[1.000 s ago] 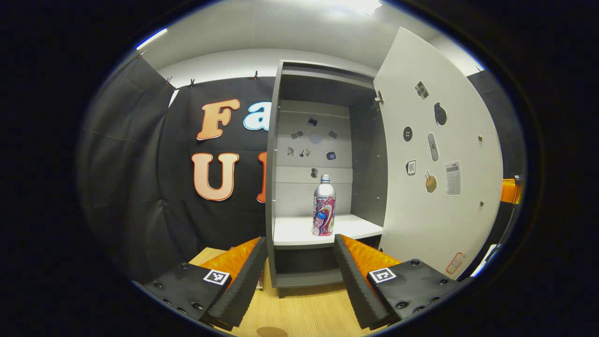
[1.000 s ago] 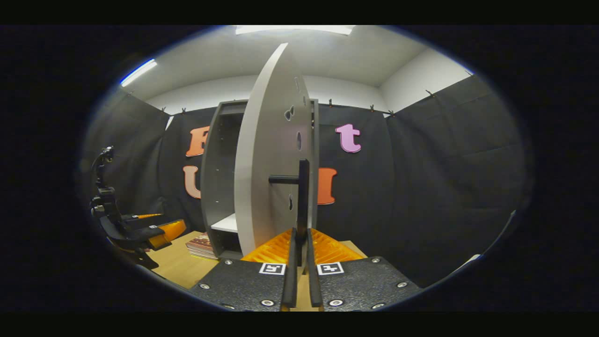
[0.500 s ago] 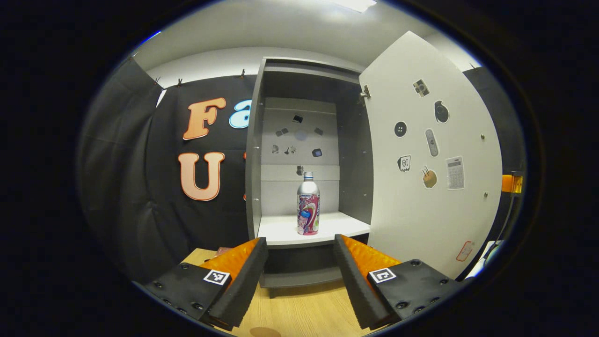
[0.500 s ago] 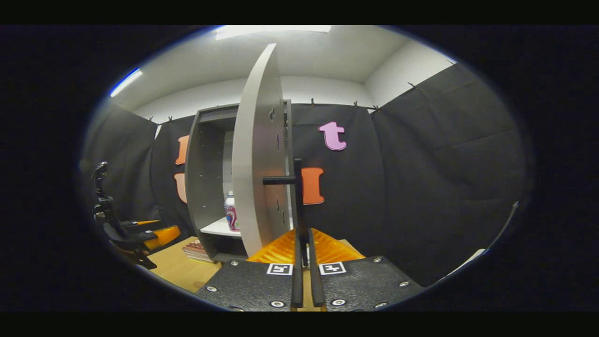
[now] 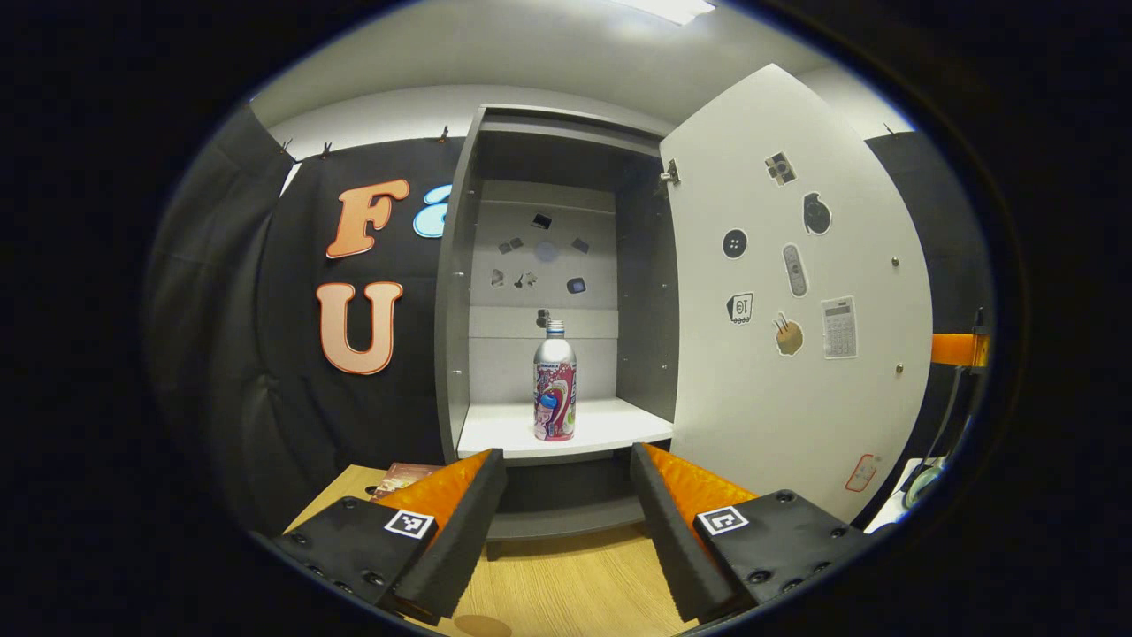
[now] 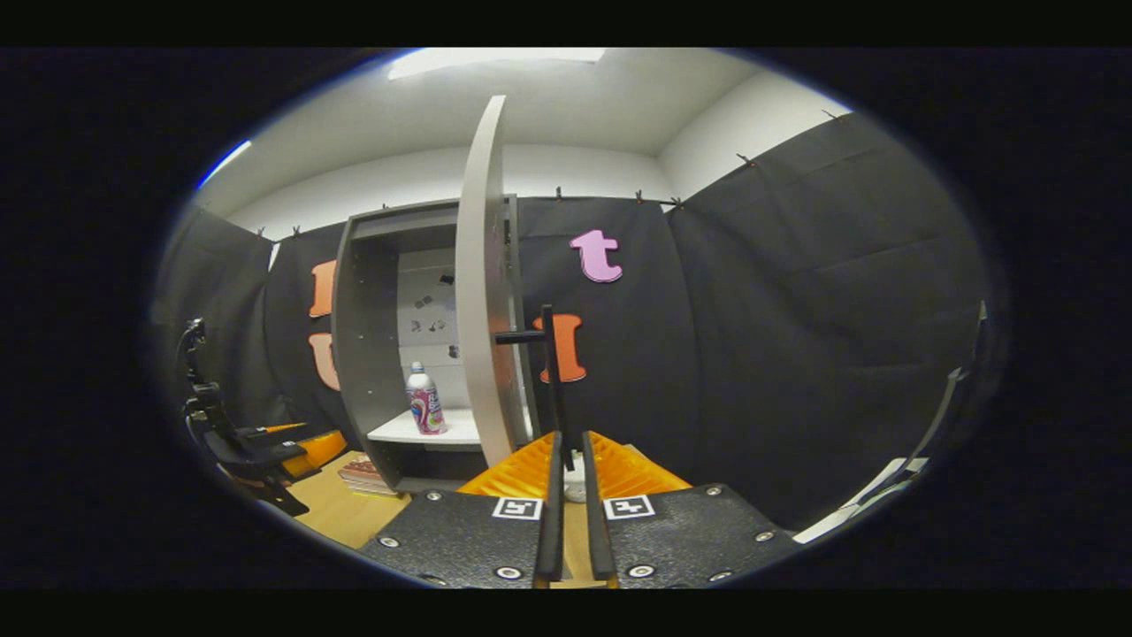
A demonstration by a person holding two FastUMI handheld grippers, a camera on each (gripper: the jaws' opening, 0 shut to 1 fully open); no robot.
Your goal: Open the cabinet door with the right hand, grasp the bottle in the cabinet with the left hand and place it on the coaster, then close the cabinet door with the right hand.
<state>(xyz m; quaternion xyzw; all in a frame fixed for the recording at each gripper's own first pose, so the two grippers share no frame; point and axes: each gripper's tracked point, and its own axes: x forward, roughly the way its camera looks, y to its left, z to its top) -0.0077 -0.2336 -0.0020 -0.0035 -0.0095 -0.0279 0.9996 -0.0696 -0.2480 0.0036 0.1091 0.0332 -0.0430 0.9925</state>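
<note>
The grey cabinet (image 5: 455, 354) stands open, its white door (image 5: 796, 292) swung out to the right. A silver bottle (image 5: 554, 382) with a pink and blue label stands upright on the white shelf (image 5: 610, 425). My left gripper (image 5: 566, 495) is open, short of the cabinet and below the shelf, apart from the bottle. A brown coaster (image 5: 482, 625) peeks in at the bottom edge of the left gripper view. In the right gripper view the door (image 6: 482, 292) is seen edge-on, and my right gripper (image 6: 567, 456) is shut on the lower end of its black handle (image 6: 548, 372). The bottle (image 6: 424, 400) shows past the door.
The cabinet stands on a wooden table (image 5: 575, 584). A stack of books (image 6: 363, 473) lies on the table left of the cabinet. My left gripper (image 6: 265, 442) shows at the far left of the right gripper view. Stickers dot the door's inner face.
The door has swung further open with my right gripper on its handle, so the bottle now shows in the right gripper view. The cabinet has drifted left in the left gripper view.
</note>
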